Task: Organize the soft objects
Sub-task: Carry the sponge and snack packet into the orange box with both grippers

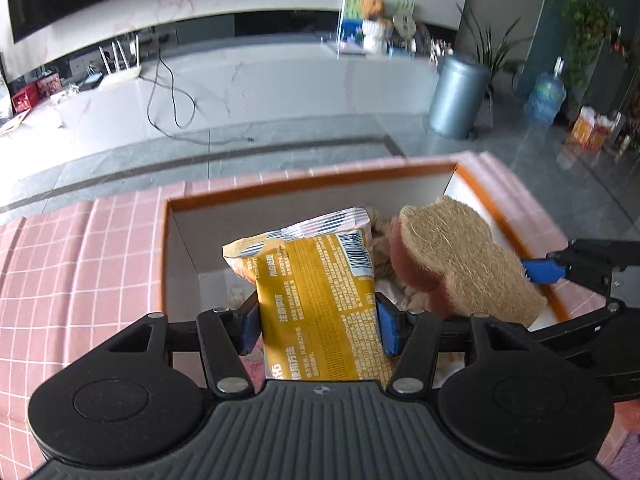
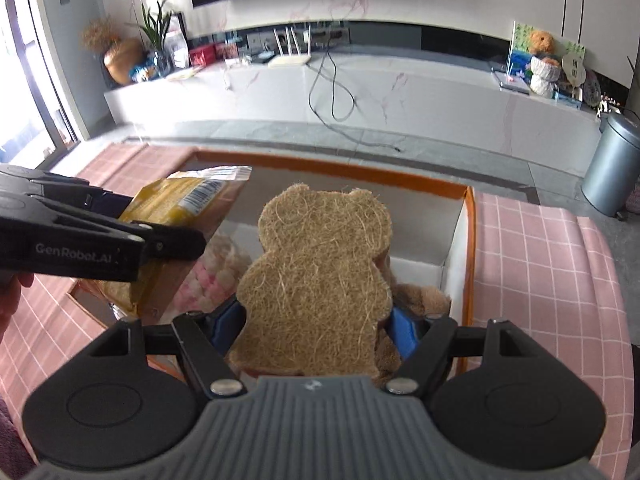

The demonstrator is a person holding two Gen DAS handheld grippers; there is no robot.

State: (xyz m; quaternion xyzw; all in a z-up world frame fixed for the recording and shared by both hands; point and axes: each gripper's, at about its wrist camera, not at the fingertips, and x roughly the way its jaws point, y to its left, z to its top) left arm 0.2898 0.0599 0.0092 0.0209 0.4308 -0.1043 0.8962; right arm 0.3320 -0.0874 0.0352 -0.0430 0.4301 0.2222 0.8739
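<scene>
A pink checked cloth covers the surface [image 1: 80, 264], with grey floor tiles, a white marble ledge and a dark screen behind it. Nearest in the left wrist view, the left gripper [image 1: 318, 330] has its jaws closed on the sides of a yellow pack [image 1: 320, 304], which stands upright over the near edge of the orange-rimmed box [image 1: 304, 182]. In the right wrist view, the right gripper [image 2: 318, 330] has its jaws closed on the lower part of a bear-shaped sponge [image 2: 316, 276], held upright above the right half of the box. The two loads hang side by side, close together; from the left view the sponge nearly touches the pack's right edge. Below them in the box lie a brown plush toy [image 2: 424, 298] towards the right and something pink and white and fluffy [image 2: 216, 276] towards the left. Farther off stand a grey bin [image 1: 458, 96] and a water bottle [image 1: 546, 96]. Both items look ready to be lowered in. The risk is crowding: if both drop together, the grippers may knock each other or the sponge may snag the pack. The pack is slick and pinched only at its edges, so it could slip or land tilted on the fluffy thing; the sponge could catch the box's right wall.
</scene>
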